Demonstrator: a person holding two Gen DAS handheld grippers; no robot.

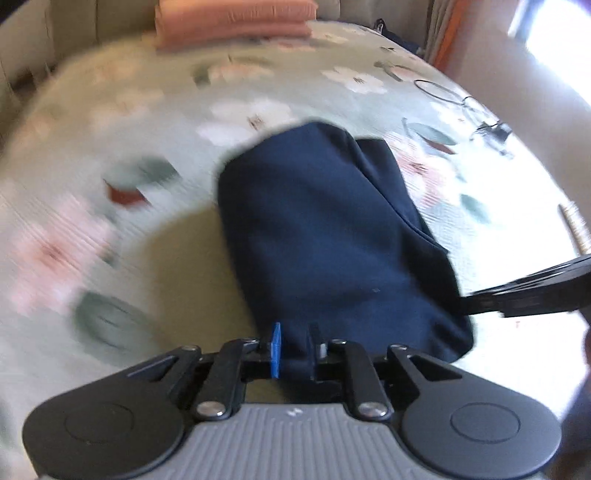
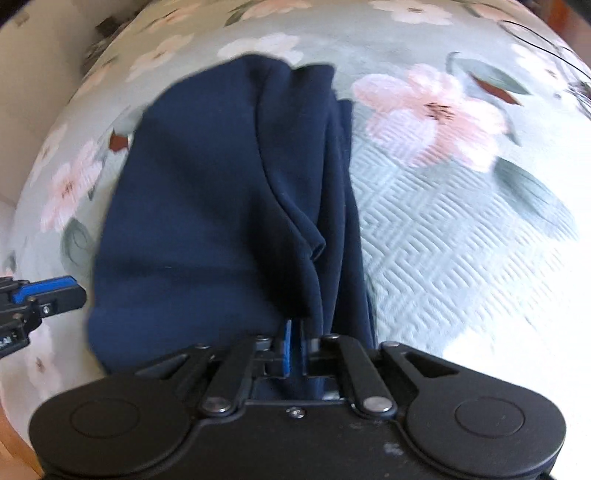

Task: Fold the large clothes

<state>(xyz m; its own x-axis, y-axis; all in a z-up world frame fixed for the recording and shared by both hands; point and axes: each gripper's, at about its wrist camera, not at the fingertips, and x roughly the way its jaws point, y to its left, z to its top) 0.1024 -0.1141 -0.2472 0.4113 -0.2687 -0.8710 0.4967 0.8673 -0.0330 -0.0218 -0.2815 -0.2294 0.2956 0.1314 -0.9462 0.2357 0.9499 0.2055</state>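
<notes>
Two grippers grip one dark blue garment over a bed. In the left wrist view the left gripper sits at 6 o'clock, its jaws drawn narrow on the near edge of the garment, a blue pad on one finger pressed against the cloth. The garment hangs in a thick folded bundle running from the jaws toward 12 o'clock, its far end resting on the floral bedspread. The right gripper enters at 3 o'clock, its tip touching the garment's side. A stack of folded orange cloth lies at 12 o'clock at the head of the bed, and a thin black cable coils at 2 o'clock near a bright window; much of this view is blurred. In the right wrist view the right gripper at 6 o'clock has its jaws pinched nearly together on folds of the garment, which spreads up toward 12 o'clock in several layers with a hem ridge down its middle. The left gripper shows at 9 o'clock, just beside the cloth's left edge. The bedspread, pale green with pink flowers and a woven geometric texture, fills the right half.
</notes>
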